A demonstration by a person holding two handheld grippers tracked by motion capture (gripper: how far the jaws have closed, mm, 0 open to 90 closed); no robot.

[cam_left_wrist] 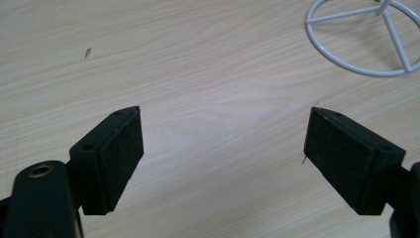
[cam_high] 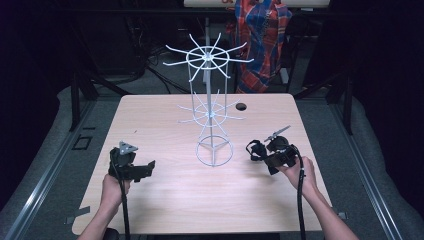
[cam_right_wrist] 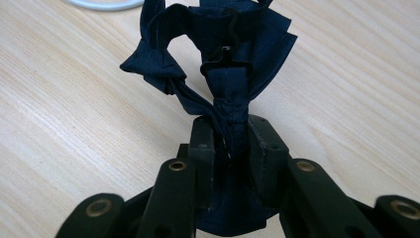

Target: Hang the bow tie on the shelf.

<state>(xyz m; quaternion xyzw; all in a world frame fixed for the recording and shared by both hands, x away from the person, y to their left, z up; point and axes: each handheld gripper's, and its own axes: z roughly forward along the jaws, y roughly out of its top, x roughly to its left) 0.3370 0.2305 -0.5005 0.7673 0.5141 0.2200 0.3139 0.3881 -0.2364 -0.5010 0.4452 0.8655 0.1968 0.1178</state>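
Note:
A white wire rack (cam_high: 209,59) with two tiers of radiating hooks stands mid-table on a ring base (cam_high: 214,152). Right of that base, my right gripper (cam_high: 262,154) points left, shut on a bunched navy cloth piece (cam_high: 255,148). In the right gripper view the cloth (cam_right_wrist: 228,44) rises from between the closed jaws (cam_right_wrist: 230,124), and a small black hook (cam_right_wrist: 225,54) sits on its front. To the rack's left, my left gripper (cam_high: 150,166) is held just above the table, open. Its pads (cam_left_wrist: 121,148) stand wide apart over bare wood, with the ring base (cam_left_wrist: 346,62) at the upper right.
The light wood table (cam_high: 165,200) has a small round hole (cam_high: 241,106) near its far edge. A red and blue plaid cloth (cam_high: 261,35) hangs behind the table. Black cables trail from both grippers toward the near edge. Dark floor surrounds the table.

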